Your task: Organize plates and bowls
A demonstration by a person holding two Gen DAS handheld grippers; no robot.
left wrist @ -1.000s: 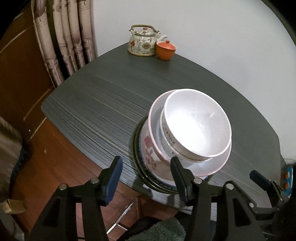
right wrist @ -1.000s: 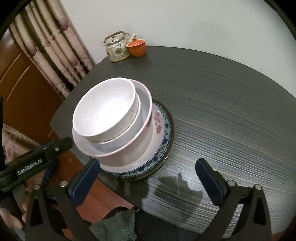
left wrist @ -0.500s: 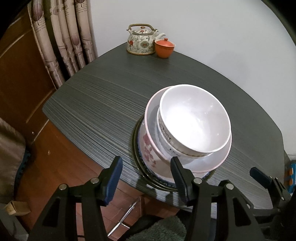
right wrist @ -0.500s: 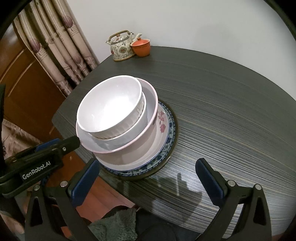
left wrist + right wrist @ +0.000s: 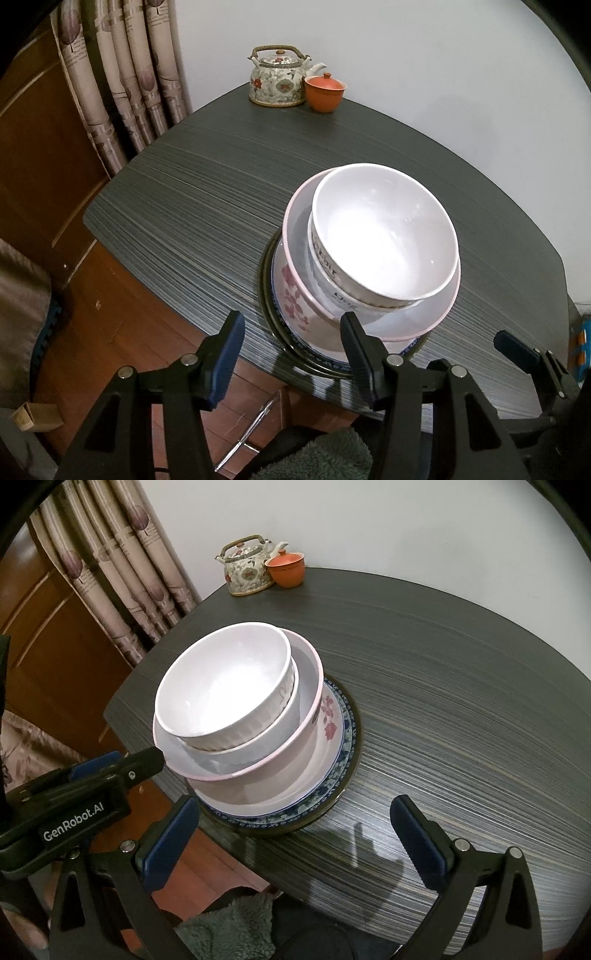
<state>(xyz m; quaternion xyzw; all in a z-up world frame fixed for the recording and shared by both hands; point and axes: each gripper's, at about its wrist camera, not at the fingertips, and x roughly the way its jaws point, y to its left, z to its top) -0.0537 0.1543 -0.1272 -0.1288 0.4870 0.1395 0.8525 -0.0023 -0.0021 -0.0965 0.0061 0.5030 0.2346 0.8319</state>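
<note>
The stack of bowls and plates (image 5: 369, 266) is seen near the front-left edge of the dark tabletop (image 5: 207, 192), just ahead of the left gripper (image 5: 291, 345) and ahead and to the left of the right gripper (image 5: 295, 830). Both grippers are held apart and empty, the left about half open with its right finger (image 5: 354, 343) overlapping the stack's lower rim in view, contact not being discernible, the right wider. The white bowl (image 5: 225, 679) is nested on top, mouth up, tilted slightly.
</note>
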